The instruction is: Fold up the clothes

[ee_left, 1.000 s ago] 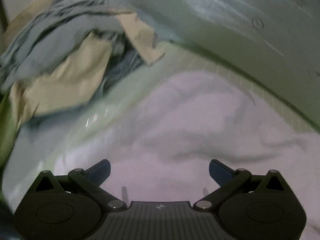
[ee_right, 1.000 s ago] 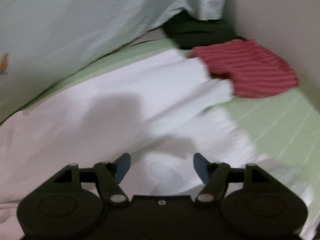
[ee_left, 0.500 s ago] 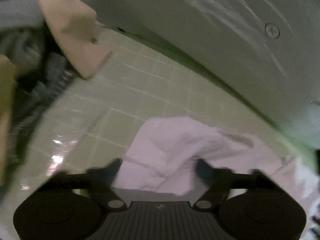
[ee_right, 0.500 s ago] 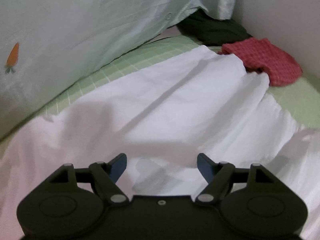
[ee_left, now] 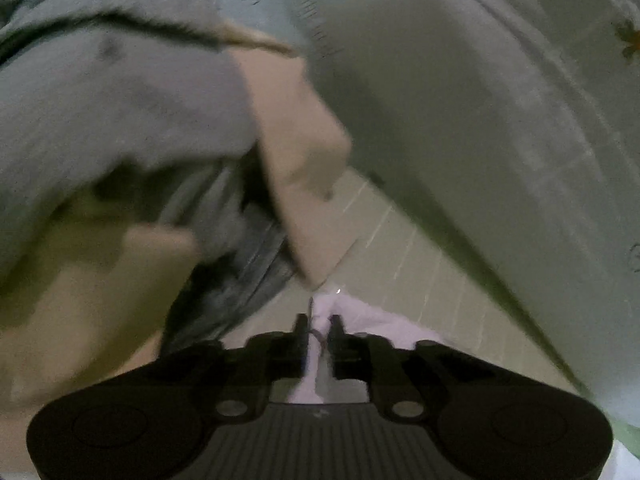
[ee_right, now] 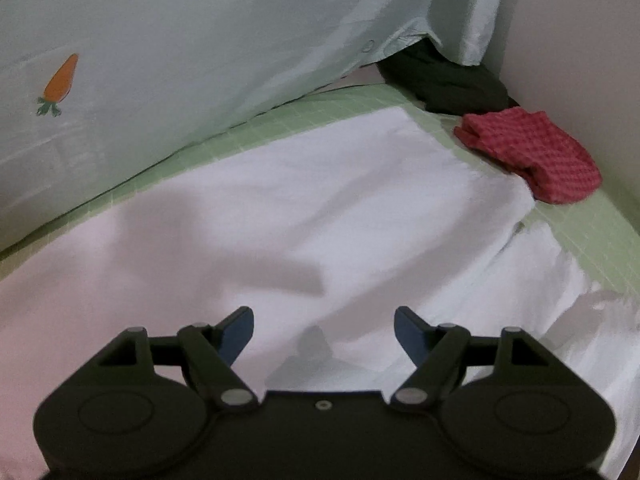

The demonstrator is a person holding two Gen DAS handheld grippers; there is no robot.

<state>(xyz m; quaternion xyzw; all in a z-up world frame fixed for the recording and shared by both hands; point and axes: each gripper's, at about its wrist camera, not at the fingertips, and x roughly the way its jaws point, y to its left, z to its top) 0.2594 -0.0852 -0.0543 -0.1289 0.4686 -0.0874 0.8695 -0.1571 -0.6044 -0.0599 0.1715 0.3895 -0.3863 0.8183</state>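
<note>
Currently, fold step: my left gripper (ee_left: 319, 330), jaws just closing, pinches the white garment (ee_right: 304, 200) corner; right gripper (ee_right: 324, 330) gapes empty above it on the green sheet (ee_right: 420, 120); next, seize the near edge

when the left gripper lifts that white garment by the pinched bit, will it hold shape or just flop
Probably flop: the white garment lies creased on the green sheet, and bunches thin where the left gripper, jaws just closed, pinches it. It looks light, so it should lift easily, the rest trailing behind.
</note>
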